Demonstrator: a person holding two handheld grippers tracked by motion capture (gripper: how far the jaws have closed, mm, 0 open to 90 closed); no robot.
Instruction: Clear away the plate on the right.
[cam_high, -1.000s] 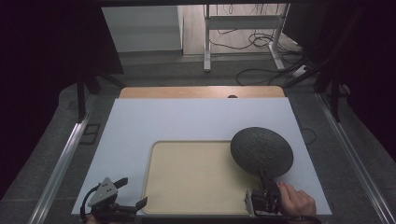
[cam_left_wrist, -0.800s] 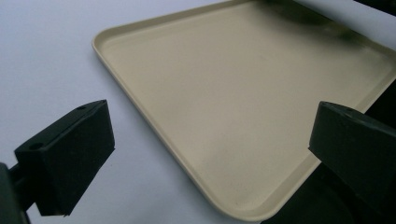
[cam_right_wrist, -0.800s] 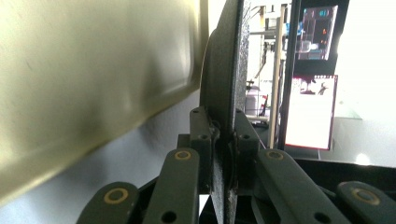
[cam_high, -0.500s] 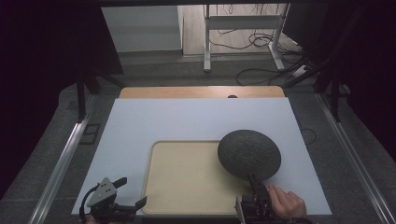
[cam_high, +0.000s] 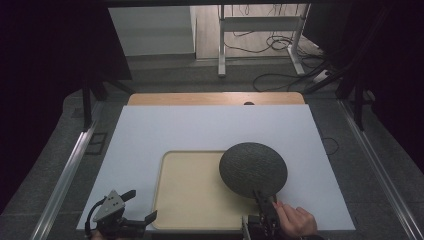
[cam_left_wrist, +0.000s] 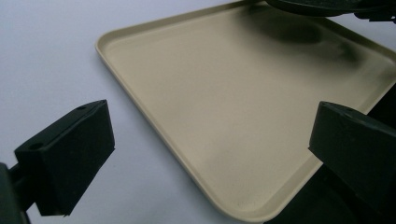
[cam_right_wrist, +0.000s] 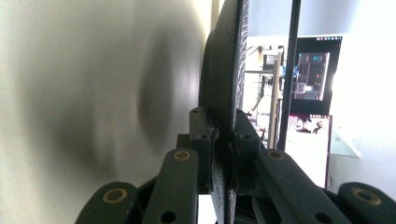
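Observation:
A dark grey round plate (cam_high: 253, 169) hangs above the right part of the beige tray (cam_high: 190, 200), held by its near rim. My right gripper (cam_high: 266, 205) is shut on that rim; in the right gripper view the plate (cam_right_wrist: 224, 84) stands edge-on between the clamped jaws of my right gripper (cam_right_wrist: 223, 140). The plate casts a shadow on the tray (cam_left_wrist: 224, 116). My left gripper (cam_high: 131, 214) rests open at the tray's near left corner, and in the left gripper view my left gripper (cam_left_wrist: 210, 154) has its jaws wide apart with nothing between them.
The tray lies on a white board (cam_high: 210, 127) over a wooden tabletop (cam_high: 215, 98). A desk frame (cam_high: 260, 30) and cables (cam_high: 280, 75) stand on the floor beyond. Metal rails (cam_high: 70, 165) run along both sides.
The right gripper has carried the plate leftward, from the tray's right edge to over the tray's right part. The left gripper has stayed in place.

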